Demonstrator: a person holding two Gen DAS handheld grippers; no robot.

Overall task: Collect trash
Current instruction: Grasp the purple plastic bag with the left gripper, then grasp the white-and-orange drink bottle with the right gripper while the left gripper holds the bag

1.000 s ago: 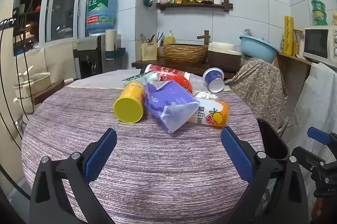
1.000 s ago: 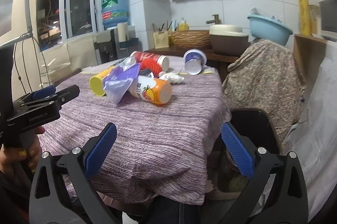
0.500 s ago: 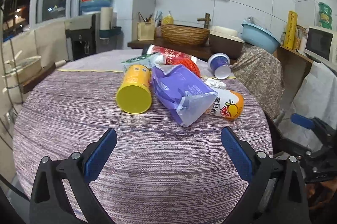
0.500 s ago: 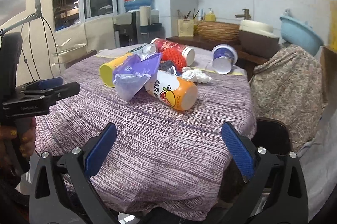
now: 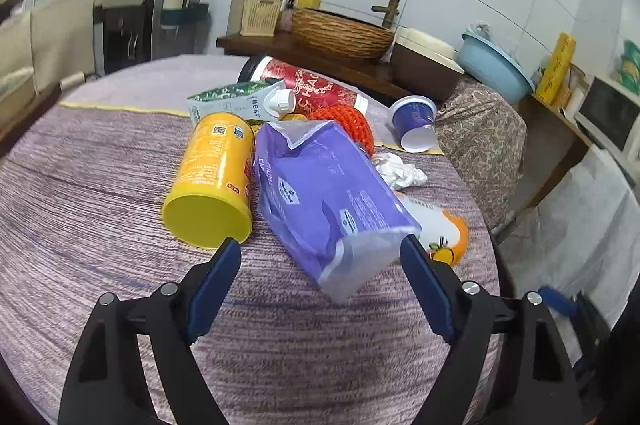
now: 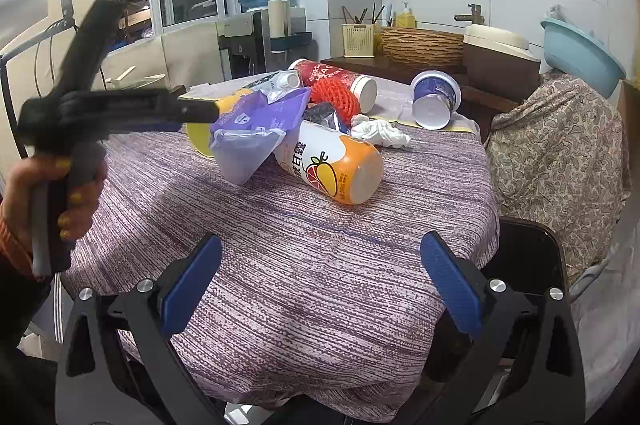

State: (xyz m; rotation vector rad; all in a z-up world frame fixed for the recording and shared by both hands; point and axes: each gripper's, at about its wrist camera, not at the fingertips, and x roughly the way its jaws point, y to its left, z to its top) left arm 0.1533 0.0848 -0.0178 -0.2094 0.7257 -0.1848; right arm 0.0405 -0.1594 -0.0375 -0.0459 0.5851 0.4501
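left wrist view: the left gripper (image 5: 320, 257) hangs over the table (image 5: 100, 225) with its jaws closing; the near end of the purple bag (image 5: 328, 193) lies between the blue pads, not yet pressed. the yellow can (image 5: 212, 185) lies just beside the bag.

right wrist view: the right gripper (image 6: 320, 265) has its jaws wide apart over bare cloth, holding nothing. the orange bottle (image 6: 332, 161) lies under the bag, a crumpled tissue (image 6: 380, 133) beside it.

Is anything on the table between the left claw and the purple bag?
Nothing visible. The left claw is closing, its blue pads to either side of the purple bag's near clear end, with only bare tablecloth before it. The yellow can lies just left, beside the bag.
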